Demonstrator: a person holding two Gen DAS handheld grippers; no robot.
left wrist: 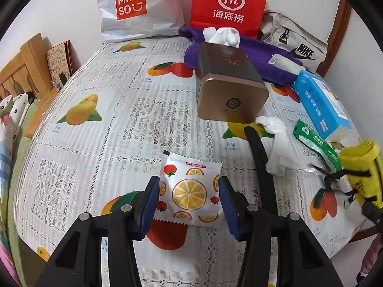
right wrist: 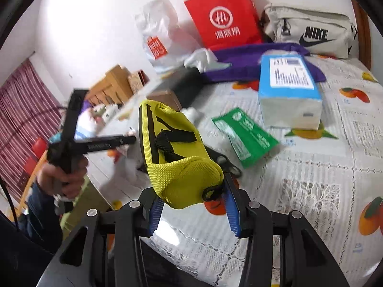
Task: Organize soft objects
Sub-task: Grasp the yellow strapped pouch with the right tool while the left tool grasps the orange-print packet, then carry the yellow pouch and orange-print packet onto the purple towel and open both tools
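Evidently sorting, the left gripper (left wrist: 189,199) pinches the fruit-print sachet (left wrist: 190,191) between half-closed jaws while the right gripper (right wrist: 194,209) clamps the yellow pouch (right wrist: 177,153) aloft, likely for moving.

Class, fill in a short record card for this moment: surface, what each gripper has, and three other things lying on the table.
surface: table with a fruit-print lace cloth
left gripper: jaws on either side of a snack packet with orange slices, which lies on the cloth
right gripper: closed on a yellow pouch, lifted off the cloth
beside: blue tissue pack, green packet, white crumpled tissue
at the back: red paper bag, white plastic bag, purple towel
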